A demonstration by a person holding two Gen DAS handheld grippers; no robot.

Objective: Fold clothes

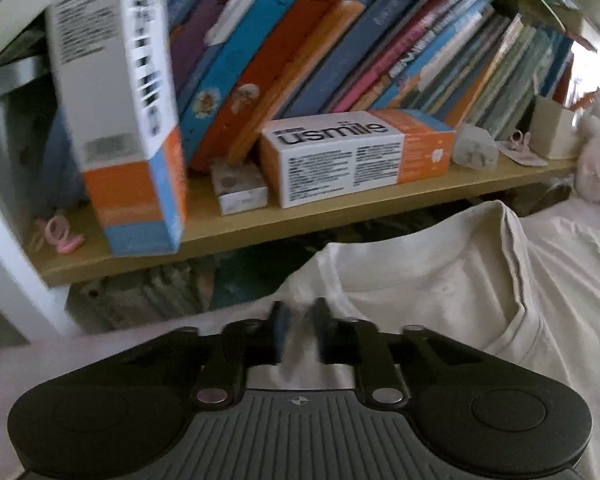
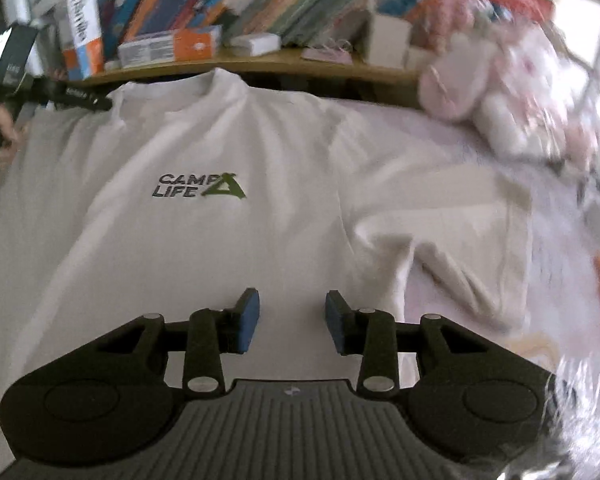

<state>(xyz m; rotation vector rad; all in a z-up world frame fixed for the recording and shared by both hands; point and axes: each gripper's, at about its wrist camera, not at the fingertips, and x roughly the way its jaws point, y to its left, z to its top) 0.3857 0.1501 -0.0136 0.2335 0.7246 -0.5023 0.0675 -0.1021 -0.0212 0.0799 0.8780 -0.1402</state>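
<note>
While the white cotton T-shirt with a "CAMP LIFE" print (image 2: pixel 228 216) lies spread front-up on the pale pink bedding (image 2: pixel 480 152), its collar toward the wooden shelf (image 1: pixel 300 220), the left gripper (image 1: pixel 300 330) is pinching a fold of its shoulder fabric. The right gripper (image 2: pixel 292 316) hovers above the shirt's lower front, jaws parted and holding nothing. On the shelf, leaning books (image 1: pixel 340 40) stand behind two orange-and-white cardboard boxes (image 1: pixel 356 156), closed.

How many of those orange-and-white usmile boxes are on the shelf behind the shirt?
2. One usmile box stands upright at the shelf's left end; the other lies flat to its right, against the leaning books. More may be hidden.
</note>
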